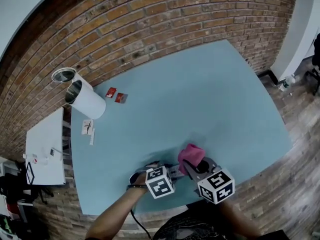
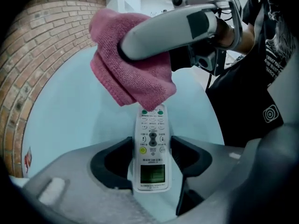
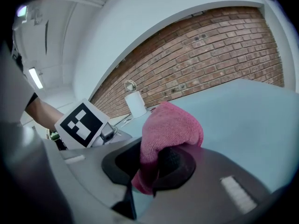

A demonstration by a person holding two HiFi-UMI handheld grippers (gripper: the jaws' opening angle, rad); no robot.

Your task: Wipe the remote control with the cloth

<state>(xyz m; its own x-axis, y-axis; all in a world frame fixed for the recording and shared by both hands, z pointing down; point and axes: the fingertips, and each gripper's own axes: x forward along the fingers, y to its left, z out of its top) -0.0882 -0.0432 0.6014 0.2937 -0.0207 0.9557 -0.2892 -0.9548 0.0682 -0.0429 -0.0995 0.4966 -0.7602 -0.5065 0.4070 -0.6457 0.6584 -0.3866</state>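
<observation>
A white remote control (image 2: pixel 152 153) with a small green screen lies face up on the light blue table (image 1: pixel 200 94). My left gripper (image 2: pixel 153 148) points steeply down over it, jaws open, with the remote between the pads and a thin gap on each side. My right gripper (image 3: pixel 150 164) is shut on a bunched pink cloth (image 3: pixel 170 127). The cloth (image 2: pixel 128 73) hangs over the remote's far end and hides its tip. In the head view the cloth (image 1: pixel 191 154) sits just beyond the two marker cubes near the table's front edge, and the remote is hidden.
A white cylinder (image 1: pixel 85 100) lies on its side at the table's back left, with two small red packets (image 1: pixel 116 95) and paper scraps (image 1: pixel 88 128) near it. A white side shelf (image 1: pixel 45 146) stands left of the table. A brick wall (image 1: pixel 150 19) runs behind.
</observation>
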